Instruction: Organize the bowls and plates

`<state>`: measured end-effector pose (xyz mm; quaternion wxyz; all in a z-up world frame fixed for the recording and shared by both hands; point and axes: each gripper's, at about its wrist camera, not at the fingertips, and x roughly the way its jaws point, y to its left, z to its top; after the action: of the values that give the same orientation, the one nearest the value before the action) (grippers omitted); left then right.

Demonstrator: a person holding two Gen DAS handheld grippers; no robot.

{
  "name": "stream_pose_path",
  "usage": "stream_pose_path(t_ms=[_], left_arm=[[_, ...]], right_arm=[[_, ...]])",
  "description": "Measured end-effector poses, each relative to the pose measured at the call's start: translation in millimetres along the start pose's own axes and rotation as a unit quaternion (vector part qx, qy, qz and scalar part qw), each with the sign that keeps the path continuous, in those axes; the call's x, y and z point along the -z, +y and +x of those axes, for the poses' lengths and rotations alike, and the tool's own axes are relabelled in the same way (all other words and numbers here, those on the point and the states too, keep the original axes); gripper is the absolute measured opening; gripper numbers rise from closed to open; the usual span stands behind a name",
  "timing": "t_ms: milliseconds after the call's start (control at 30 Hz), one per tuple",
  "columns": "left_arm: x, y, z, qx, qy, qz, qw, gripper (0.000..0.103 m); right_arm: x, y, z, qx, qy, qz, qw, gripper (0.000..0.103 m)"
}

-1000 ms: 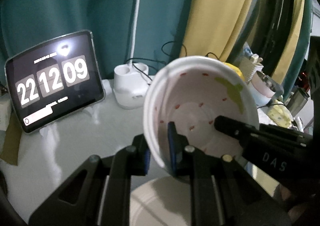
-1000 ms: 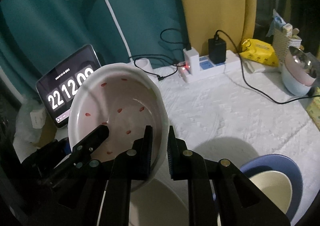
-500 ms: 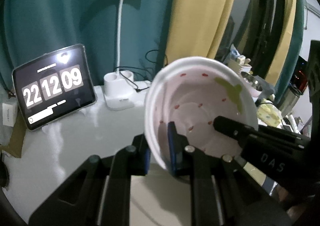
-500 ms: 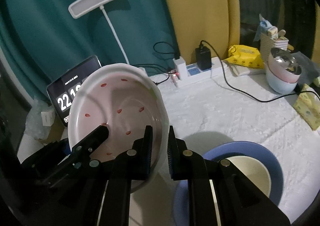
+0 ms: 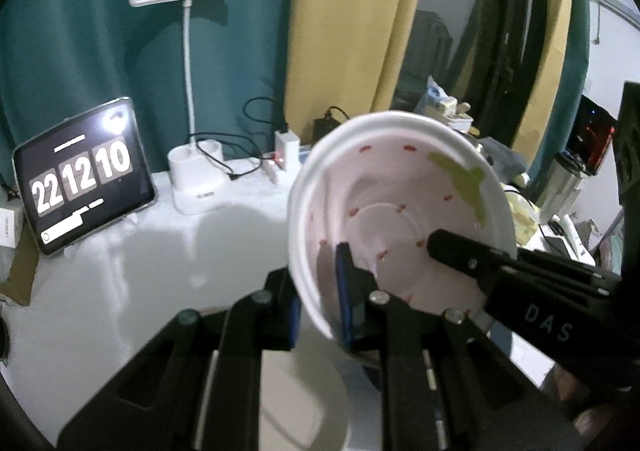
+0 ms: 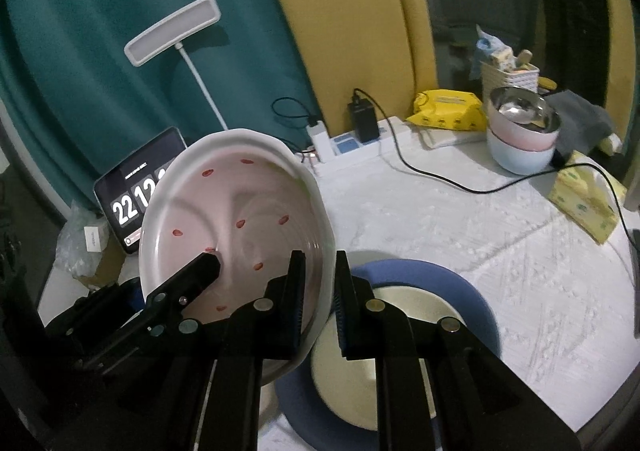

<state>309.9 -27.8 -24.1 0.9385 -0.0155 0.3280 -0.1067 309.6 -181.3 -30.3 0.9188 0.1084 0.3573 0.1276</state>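
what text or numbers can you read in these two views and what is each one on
"22 12 10": white flip-clock digits on the black tablet screen; the right wrist view shows only "22 12", the white bowl with red specks hiding the rest.
"DAS": pale letters on the black right tool.
Small line above the tablet's digits: too blurred to read.
Yellow wipes packet and yellow tissue box: print too small.

the strawberry bowl (image 6: pixel 236 227) hides the right half of the tablet clock (image 6: pixel 128 203), at ten o'clock of the bowl. the right gripper (image 6: pixel 320 291) and the bowl cover the cream plate (image 6: pixel 404 315) and the blue plate (image 6: pixel 472 307) at their nine o'clock side. in the left wrist view the bowl's (image 5: pixel 400 219) six o'clock rim is hidden behind the left gripper (image 5: pixel 320 315), and a pale dish (image 5: pixel 296 403) beneath is too blurred to tell, cut off by the bottom edge.
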Motion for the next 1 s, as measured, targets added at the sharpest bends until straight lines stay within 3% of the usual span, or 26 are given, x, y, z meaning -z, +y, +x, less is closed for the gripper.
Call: stream_pose_path(t_ms=[367,1000], left_arm=[[17.6,-36.4,6.6,0.008,0.017,0.013,0.9997,0.015],[49.4,-70.8,29.9,0.004,0.057,0.029,0.9979,0.016]], right_arm=[[19.5,-37.3,-17.1,0.006,0.002,0.02,1.0,0.015],[52.5,-83.3,-11.3,0.011,0.029,0.043,0.999,0.015]])
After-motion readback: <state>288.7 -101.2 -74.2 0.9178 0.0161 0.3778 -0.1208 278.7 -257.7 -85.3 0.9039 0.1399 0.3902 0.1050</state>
